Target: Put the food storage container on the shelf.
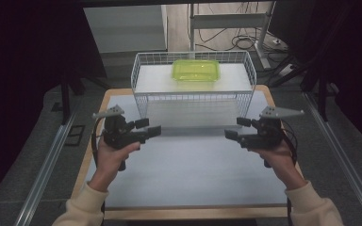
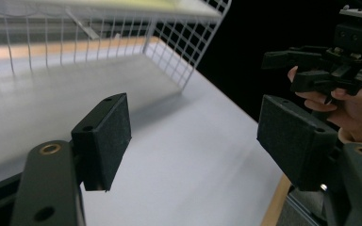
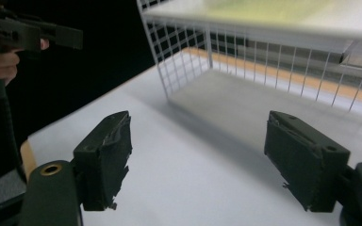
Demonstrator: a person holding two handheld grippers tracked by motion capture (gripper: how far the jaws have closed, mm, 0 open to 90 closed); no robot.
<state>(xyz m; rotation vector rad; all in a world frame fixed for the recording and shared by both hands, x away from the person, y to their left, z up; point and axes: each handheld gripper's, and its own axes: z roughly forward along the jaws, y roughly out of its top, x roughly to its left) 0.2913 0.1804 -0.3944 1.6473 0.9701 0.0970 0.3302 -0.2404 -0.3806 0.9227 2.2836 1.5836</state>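
Status: the green box [image 1: 195,70] sits inside the wire basket [image 1: 141,96], on a white board at the basket's 12 o'clock end. It is upright and lidded. Neither tool touches it. Judged from this layout, either the placing is complete or the pick-up has not begun; nothing is in hand.

Left hand-held gripper [image 1: 152,130]: at 9 o'clock of the surface [image 1: 188,174], jaws pointing toward 3 o'clock, spread wide, nothing between the pads [image 2: 104,139].

Right hand-held gripper [image 1: 233,135]: at 3 o'clock, jaws pointing toward 9 o'clock, likewise spread and empty, pads [image 3: 104,157] bare.

Clearances: the two tools face each other well apart, with bare surface between them and toward 6 o'clock. The basket's front wall stands just beyond both tools at 12 o'clock; any reach for the box must go over that rim. The wooden edge borders the surface close to each hand
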